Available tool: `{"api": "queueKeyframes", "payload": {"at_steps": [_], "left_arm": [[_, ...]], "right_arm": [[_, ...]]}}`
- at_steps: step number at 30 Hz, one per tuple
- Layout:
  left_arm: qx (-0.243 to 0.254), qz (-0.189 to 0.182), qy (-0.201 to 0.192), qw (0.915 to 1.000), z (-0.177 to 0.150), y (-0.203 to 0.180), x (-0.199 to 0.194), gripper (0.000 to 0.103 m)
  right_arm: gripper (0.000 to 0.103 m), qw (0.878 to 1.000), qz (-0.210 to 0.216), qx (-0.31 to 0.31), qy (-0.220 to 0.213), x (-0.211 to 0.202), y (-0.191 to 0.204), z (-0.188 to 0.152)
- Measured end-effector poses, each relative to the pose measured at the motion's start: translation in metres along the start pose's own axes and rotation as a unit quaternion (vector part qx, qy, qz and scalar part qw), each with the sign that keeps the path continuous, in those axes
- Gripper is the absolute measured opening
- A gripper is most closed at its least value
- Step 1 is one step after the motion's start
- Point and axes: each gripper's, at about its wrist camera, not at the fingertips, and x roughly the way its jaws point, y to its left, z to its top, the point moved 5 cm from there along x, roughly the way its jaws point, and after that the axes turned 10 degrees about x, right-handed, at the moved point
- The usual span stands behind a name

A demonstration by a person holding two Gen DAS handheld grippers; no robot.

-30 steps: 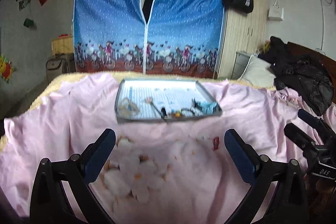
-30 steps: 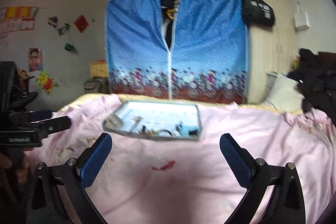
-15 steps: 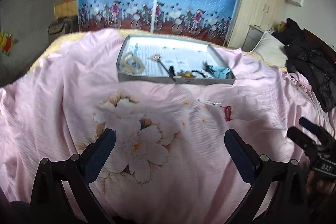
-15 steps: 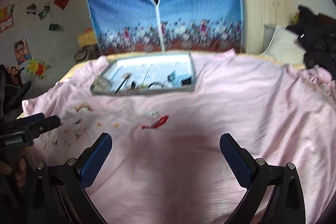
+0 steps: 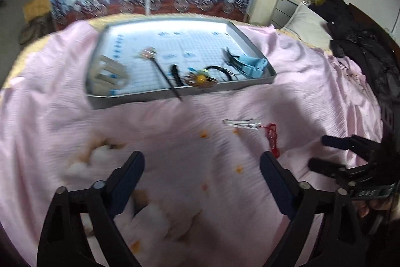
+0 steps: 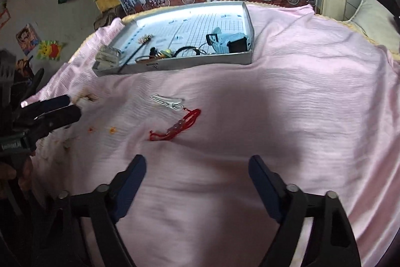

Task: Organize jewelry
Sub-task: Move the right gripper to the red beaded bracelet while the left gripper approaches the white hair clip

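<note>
Ahead of right gripper [image 6: 197, 168]: red bracelet [image 6: 178, 128].

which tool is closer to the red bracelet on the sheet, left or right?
Right, narrowly. The right tool sits open just short of the red bracelet, which lies ahead, slightly left. The left tool is also open, with the bracelet ahead, off its right fingertip.

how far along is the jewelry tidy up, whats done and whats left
Mostly done: the grey metal tray already holds several hair clips and accessories. In hand: nothing; the left gripper and right gripper are both open and empty above the pink bedsheet. Left: the silver hair clip and the red beaded string bracelet lie on the sheet outside the tray.
</note>
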Motion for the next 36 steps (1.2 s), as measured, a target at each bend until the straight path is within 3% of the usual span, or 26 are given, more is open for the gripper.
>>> {"api": "queueKeyframes", "payload": {"at_steps": [4, 5, 12, 24, 25, 29, 36], "left_arm": [[0.002, -0.041, 0.005, 0.9992, 0.011, -0.001, 0.019, 0.065], [0.004, -0.048, 0.005, 0.9988, 0.015, -0.002, 0.021, 0.059], [0.031, -0.095, -0.003, 0.9950, 0.035, -0.007, 0.046, 0.040], [0.063, -0.143, 0.026, 0.9874, 0.051, -0.009, 0.098, 0.039], [0.063, -0.145, 0.032, 0.9869, 0.050, -0.010, 0.101, 0.039], [0.069, -0.161, 0.053, 0.9831, 0.044, -0.013, 0.106, 0.039], [0.114, -0.165, 0.074, 0.9769, 0.034, -0.029, 0.104, 0.039]], "right_arm": [[0.065, 1.000, 0.002, -0.012, 0.012, 0.014, 0.000, 0.004], [0.058, 1.000, 0.006, -0.016, 0.012, 0.017, 0.001, 0.006], [0.039, 0.999, 0.039, -0.010, 0.018, 0.030, 0.007, 0.016], [0.039, 0.997, 0.063, 0.023, 0.032, 0.047, 0.006, 0.021], [0.037, 0.997, 0.061, 0.023, 0.031, 0.049, 0.006, 0.022], [0.012, 0.998, 0.045, 0.016, 0.029, 0.054, 0.004, 0.024], [0.007, 0.999, 0.026, 0.017, 0.012, 0.051, -0.008, 0.029]]}}
